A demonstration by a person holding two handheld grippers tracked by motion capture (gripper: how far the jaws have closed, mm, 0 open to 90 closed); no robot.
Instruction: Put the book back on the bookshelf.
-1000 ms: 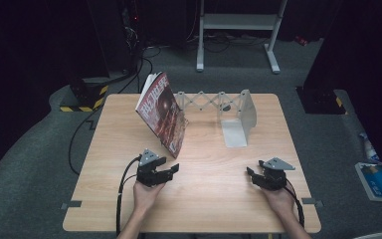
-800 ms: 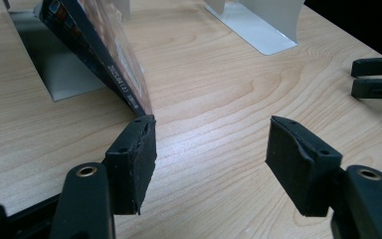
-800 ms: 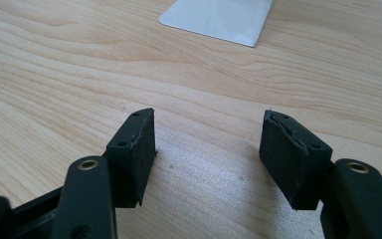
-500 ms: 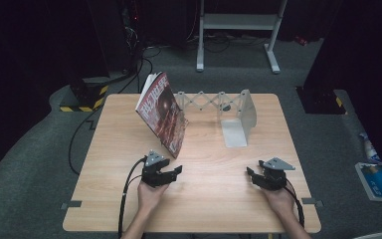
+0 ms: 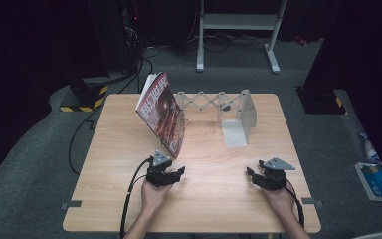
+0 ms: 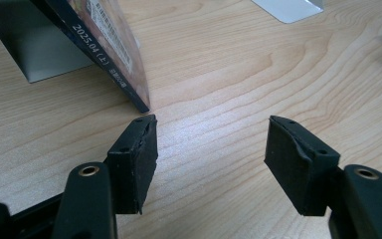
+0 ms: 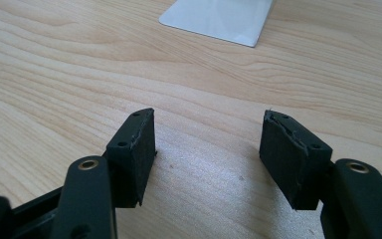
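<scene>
Since a second ago, the left hand-held gripper (image 5: 171,174) has edged toward the magazine (image 5: 162,112); its spread jaws now sit just short of the cover's lower corner. That magazine stands tilted against the grey expanding bookend (image 5: 238,117) on the tabletop (image 5: 214,204). Well apart, the right hand-held gripper (image 5: 256,178) rests with jaws spread, holding nothing.
</scene>
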